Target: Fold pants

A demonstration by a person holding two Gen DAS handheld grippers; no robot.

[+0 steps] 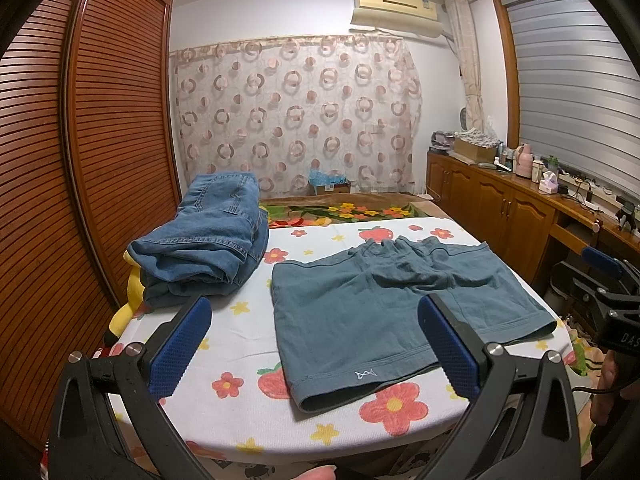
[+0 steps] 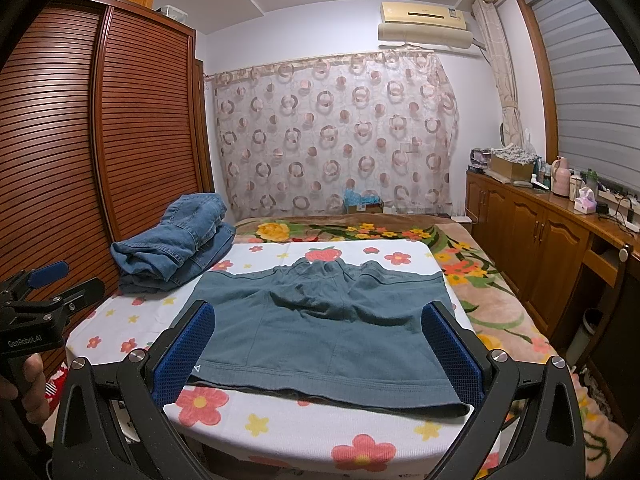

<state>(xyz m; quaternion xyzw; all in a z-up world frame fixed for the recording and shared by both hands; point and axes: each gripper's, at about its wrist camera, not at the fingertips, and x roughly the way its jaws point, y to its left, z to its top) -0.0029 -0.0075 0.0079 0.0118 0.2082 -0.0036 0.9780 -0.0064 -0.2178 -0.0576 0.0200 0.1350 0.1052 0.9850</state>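
A pair of teal shorts (image 1: 360, 312) lies spread flat on the flower-print table (image 1: 240, 412), waistband at the far side, leg hems toward me. It also shows in the right wrist view (image 2: 320, 340). My left gripper (image 1: 314, 322) is open and empty, hovering above the near left hem. My right gripper (image 2: 318, 326) is open and empty, above the near edge of the shorts. The right gripper shows at the right edge of the left wrist view (image 1: 600, 280), and the left gripper at the left edge of the right wrist view (image 2: 52, 284).
A stack of folded blue jeans (image 1: 208, 248) sits at the table's far left, also in the right wrist view (image 2: 176, 240). A slatted wooden wardrobe (image 1: 80, 140) stands on the left, wooden cabinets (image 2: 540, 232) with clutter on the right, a flowered bed (image 2: 460, 272) behind.
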